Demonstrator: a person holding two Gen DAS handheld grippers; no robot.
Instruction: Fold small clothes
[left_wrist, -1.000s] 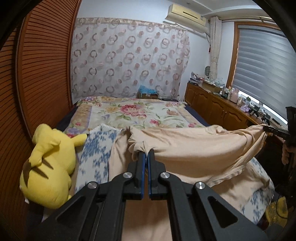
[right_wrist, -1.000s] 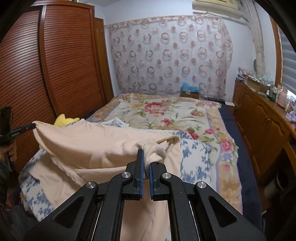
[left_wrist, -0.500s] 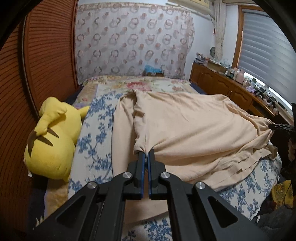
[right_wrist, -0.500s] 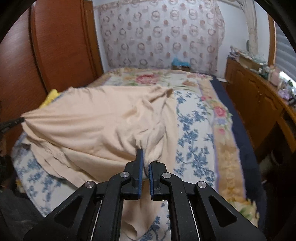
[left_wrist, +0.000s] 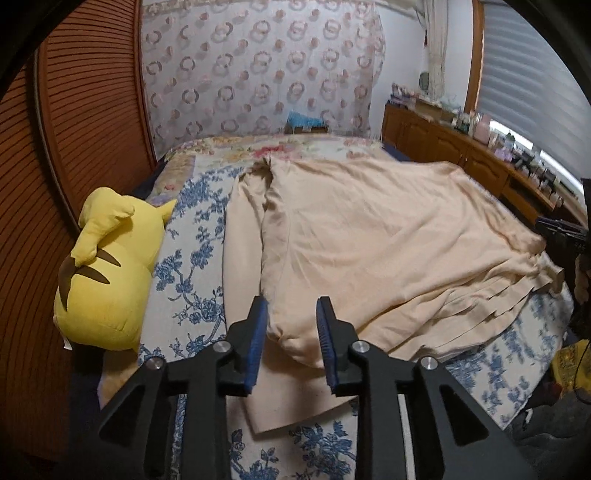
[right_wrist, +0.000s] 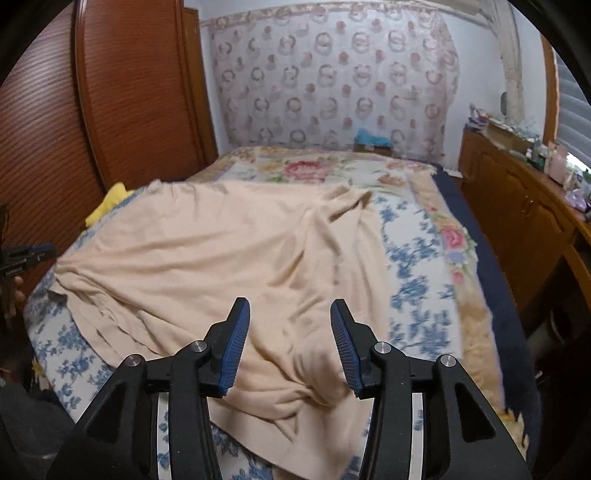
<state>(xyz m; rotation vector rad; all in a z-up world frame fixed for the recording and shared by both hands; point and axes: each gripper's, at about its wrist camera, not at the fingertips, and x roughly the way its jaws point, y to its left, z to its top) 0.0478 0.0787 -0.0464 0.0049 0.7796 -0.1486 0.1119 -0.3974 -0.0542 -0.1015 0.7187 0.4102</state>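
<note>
A large beige garment lies folded over on the bed, its doubled edge toward me. My left gripper sits low over the garment's near left corner. Its jaws are opening, and a soft bulge of cloth lies loose between the blue pads. In the right wrist view the same garment is spread out, rumpled at the near right corner. My right gripper hovers there, jaws opening, with cloth under the gap and no pad pressing on it.
A yellow plush toy lies at the bed's left edge beside a slatted wooden wardrobe. The blue-flowered bed cover shows around the garment. A wooden sideboard with clutter runs along the right.
Both grippers came down with the garment's lifted edge, laying it flat on the bed. Both were shut on cloth earlier; now their jaws stand apart and the cloth is let go.
</note>
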